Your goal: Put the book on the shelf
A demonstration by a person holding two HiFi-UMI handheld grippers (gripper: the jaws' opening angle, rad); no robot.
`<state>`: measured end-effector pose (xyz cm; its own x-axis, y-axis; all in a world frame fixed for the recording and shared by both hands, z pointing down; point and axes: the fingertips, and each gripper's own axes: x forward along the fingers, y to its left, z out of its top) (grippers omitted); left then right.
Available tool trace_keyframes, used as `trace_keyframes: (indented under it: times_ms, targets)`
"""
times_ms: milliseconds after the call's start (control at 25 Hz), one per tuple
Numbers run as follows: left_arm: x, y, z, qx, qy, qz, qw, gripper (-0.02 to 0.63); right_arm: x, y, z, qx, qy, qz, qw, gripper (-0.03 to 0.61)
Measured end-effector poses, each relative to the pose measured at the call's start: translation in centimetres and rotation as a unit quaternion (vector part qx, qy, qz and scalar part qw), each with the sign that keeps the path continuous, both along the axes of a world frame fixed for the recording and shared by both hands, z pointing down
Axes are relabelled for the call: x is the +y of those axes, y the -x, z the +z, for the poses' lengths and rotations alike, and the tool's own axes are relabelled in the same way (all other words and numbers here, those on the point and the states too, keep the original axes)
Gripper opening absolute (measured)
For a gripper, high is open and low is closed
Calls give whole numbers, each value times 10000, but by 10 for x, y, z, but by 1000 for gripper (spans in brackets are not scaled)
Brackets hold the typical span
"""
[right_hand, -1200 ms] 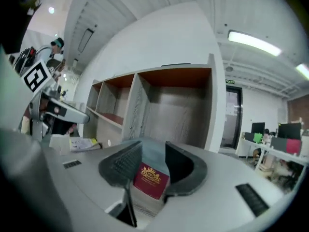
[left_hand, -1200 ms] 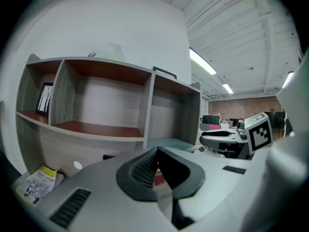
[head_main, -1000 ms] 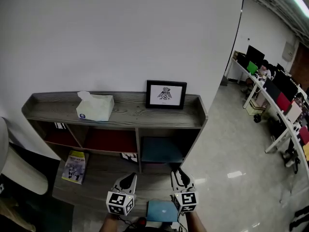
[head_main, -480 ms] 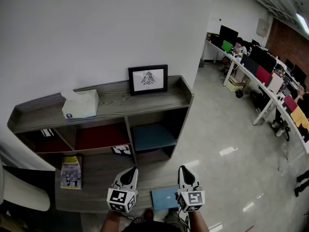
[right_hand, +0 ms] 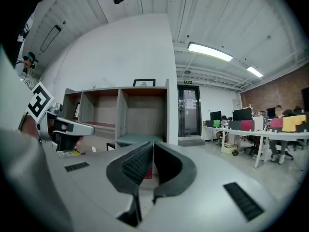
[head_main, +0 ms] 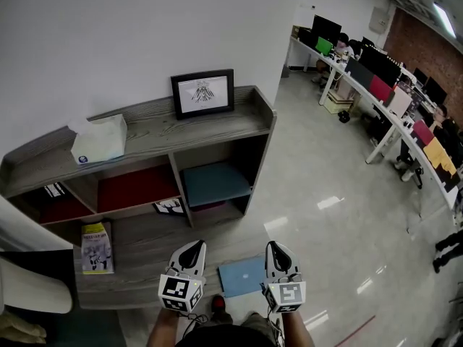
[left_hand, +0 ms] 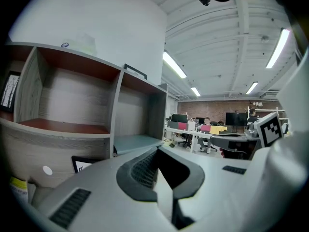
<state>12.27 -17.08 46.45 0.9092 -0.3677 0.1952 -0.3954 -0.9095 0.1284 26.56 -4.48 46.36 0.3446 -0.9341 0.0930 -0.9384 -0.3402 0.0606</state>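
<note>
1. the pale glossy floor [head_main: 325, 194] spreads out to your right, and a row of tables [head_main: 376, 114] carrying monitors runs along its far side.
2. the grey wooden shelf [head_main: 145, 127] stands against the white wall, ahead and to your left. it has open compartments under the top board and a low bottom board reaching out in front.
3. a teal panel [head_main: 215, 183] fills the right-hand compartment, next to a red compartment [head_main: 137, 188].
4. a black-framed picture [head_main: 203, 92] stands upright near the right end of the top board. a white tissue box [head_main: 99, 139] sits well apart from it, toward the left end.
5. the blue book [head_main: 242, 275] lies flat, low down between your two grippers, by the right front end of the bottom board. you cannot tell whether it rests on the board or the floor.
6. a yellow magazine [head_main: 95, 248] lies flat at the left of the bottom board.
7. your left gripper [head_main: 194, 246] points toward the shelf with its jaws together and nothing between them.
8. your right gripper [head_main: 277, 246] points the same way. its jaws have just been closing and now meet on nothing.
</note>
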Motion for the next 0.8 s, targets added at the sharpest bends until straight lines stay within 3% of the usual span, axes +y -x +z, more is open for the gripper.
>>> trace_keyframes:
  times_ms: [400, 800]
  targets:
    - [66, 6, -13, 4, -80, -115, 9999, 6, 55, 17, -11, -61, -126, -316, 9994, 35]
    - [164, 51, -9, -97, -116, -514, 9986, 6, 139, 54, 0, -108, -95, -801, 9967, 35]
